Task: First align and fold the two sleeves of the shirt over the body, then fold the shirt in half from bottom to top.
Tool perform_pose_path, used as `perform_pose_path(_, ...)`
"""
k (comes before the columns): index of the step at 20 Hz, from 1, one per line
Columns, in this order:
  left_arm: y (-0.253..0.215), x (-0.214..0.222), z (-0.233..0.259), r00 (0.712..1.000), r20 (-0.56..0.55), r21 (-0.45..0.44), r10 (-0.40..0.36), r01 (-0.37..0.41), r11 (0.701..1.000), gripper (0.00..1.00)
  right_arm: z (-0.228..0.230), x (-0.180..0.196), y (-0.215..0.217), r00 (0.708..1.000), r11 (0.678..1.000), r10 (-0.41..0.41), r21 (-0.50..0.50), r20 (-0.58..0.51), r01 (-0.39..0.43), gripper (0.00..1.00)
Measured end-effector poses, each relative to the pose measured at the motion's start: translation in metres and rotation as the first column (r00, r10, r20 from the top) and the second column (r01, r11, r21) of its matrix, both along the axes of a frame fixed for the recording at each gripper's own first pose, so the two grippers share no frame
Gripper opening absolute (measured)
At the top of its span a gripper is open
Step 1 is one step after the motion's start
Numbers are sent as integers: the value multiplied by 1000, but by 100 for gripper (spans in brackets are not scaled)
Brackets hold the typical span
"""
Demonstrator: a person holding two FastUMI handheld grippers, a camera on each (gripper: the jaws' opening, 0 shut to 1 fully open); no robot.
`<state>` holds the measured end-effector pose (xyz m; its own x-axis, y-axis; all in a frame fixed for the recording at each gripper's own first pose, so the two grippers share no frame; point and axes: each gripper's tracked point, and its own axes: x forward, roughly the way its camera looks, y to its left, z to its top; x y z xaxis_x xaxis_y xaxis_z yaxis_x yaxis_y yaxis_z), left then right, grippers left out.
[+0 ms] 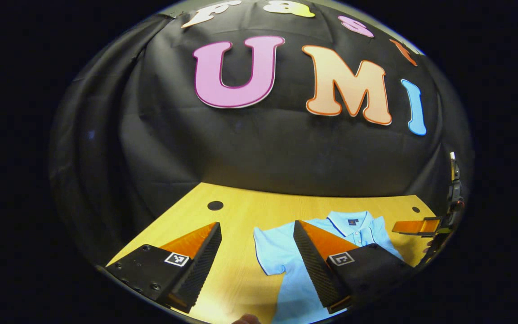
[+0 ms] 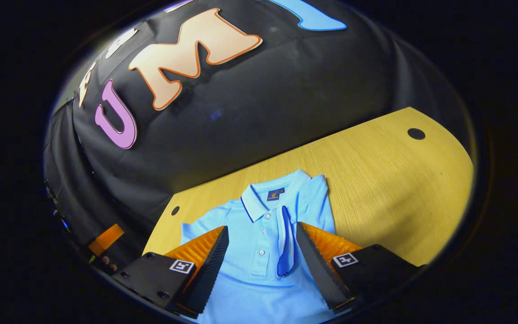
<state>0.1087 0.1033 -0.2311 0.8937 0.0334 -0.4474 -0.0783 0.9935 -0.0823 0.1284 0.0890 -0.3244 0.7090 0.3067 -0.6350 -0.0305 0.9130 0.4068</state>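
Your shirt [image 2: 259, 234] lies flat on the bench [image 2: 376, 180], collar toward the wall; its right sleeve [image 2: 286, 243] already lies folded over the body, while the left sleeve [image 1: 270, 252] is spread out to the side; that fold and the bottom-to-top fold remain; your left tool [image 1: 256, 265] and right tool [image 2: 261, 265] both hover spread apart, pinching nothing.
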Motion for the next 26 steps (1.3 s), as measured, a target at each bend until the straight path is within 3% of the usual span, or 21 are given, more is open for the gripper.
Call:
perform_pose_path(7,-16,32,-64,994,-90,-17,-61,60,998,95,13,-44,-32,1000,998,-19,-54,-12,18,96)
perform_pose_path(16,-24,52,-143,973,-215,16,-84,89,996,95,12,-90,-63,999,993,-32,-114,-44,27,97)
perform_pose_path(19,-37,51,-157,959,-248,-27,-138,135,990,95,13,-96,-68,998,993,-36,-117,-48,30,97)
perform_pose_path(21,-36,48,-169,949,-285,-37,-134,128,991,95,17,-98,-70,998,993,-34,-114,-45,29,97)
perform_pose_path(26,-32,52,-171,960,-261,-35,-101,95,995,94,20,-103,-77,998,993,-36,-114,-51,30,97)
